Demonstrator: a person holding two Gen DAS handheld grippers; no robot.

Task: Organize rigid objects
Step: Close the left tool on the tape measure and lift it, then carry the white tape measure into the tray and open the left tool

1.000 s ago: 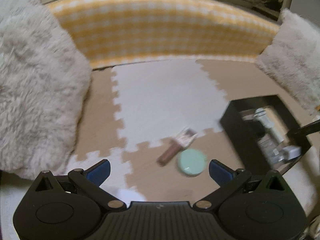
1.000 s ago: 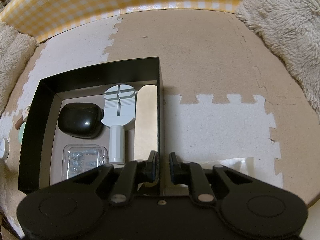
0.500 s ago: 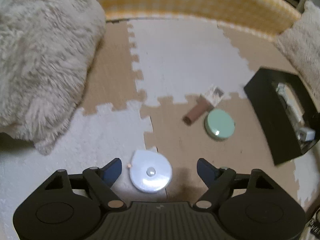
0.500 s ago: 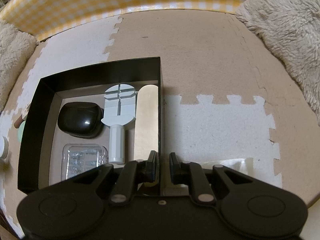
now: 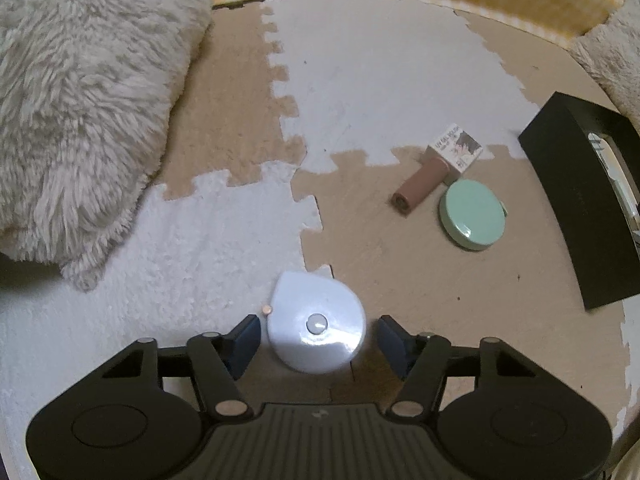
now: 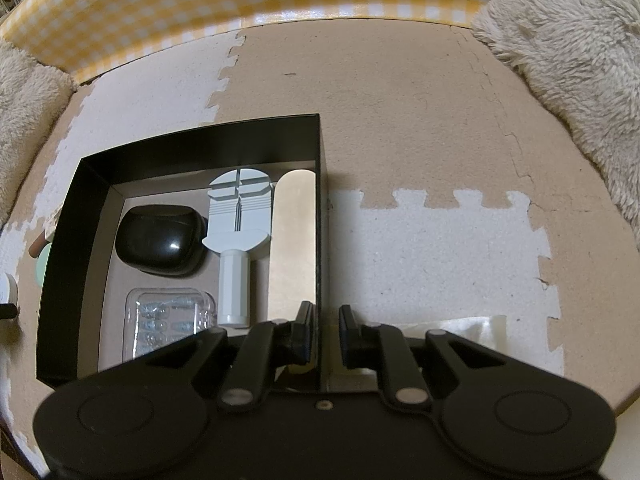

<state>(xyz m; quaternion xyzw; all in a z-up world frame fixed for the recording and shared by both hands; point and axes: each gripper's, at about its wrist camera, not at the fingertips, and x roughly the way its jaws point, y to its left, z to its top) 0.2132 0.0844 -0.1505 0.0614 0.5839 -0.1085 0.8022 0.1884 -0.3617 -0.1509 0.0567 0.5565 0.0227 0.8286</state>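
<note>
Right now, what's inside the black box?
The black box holds a glossy black case, a pale blue watch tool, a beige nail file and a clear blister pack. The right gripper, straddling the box's wall, hides the near corner.

The small box [image 5: 457, 149] lying on the mat carries printed text reading "UV GEL POLISH" along one face. Smaller print beside it is illegible. No other markings are readable.

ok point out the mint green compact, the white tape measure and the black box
mint green compact [image 5: 472, 216]: left wrist view, middle of lid
white tape measure [image 5: 316, 322]: left wrist view, top face by centre button
black box [image 6: 256, 136]: right wrist view, far wall
</note>
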